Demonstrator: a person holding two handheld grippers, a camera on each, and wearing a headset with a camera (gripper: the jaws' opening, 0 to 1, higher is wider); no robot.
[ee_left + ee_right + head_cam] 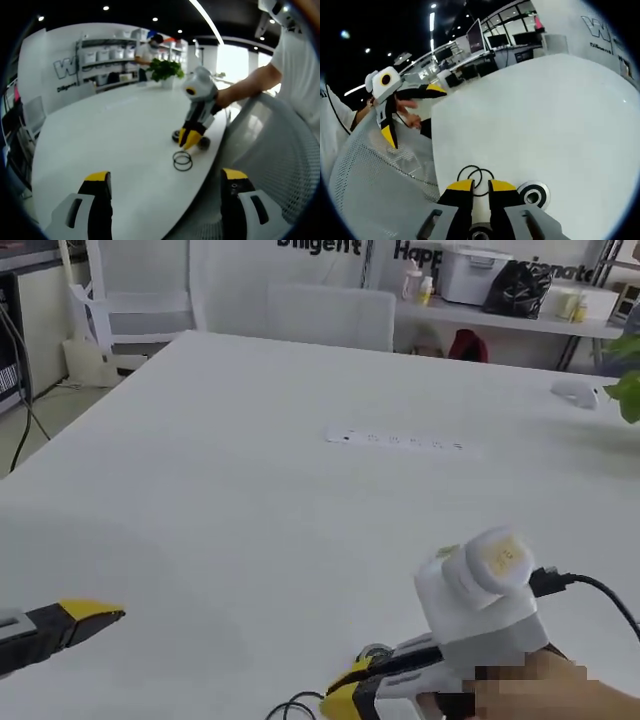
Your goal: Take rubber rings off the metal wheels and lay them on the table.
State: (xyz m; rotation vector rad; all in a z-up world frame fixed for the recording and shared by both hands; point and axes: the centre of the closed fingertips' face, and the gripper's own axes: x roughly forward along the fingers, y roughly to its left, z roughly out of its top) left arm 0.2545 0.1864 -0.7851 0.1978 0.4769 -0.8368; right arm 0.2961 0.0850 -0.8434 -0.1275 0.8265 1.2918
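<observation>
Rubber rings [477,179] are the smallest things in play, so they come last. Largest is the white tabletop [250,490], broad and mostly bare, with a mesh chair back [375,190] just off its near edge. Next is the left gripper [166,175]. Its fingers are spread wide with nothing between them, and it is held by the tabletop's edge, well apart from the work. The right gripper [481,186] is low at the near edge. Its fingers stand almost together with a thin slit between them, and I cannot tell whether they are fully closed or pinching anything. Smaller again, 2 metal wheels [203,143] lie flat close to that gripper: in the right gripper view, 1 is just right of its fingers and 1 is under its body. Whether either wheel wears a ring is too small to tell. Last, 2 black rings lie flat and overlapping on the tabletop, just ahead of the right fingers. A ring like these is probably light, thin and stretchy, and likely to cling to its wheel. It looks best pinched at 1 spot on the outer rim and peeled outward. The wheel is stiff, smooth and heavier, so the other gripper should steady it to stop it sliding off the nearby edge.
</observation>
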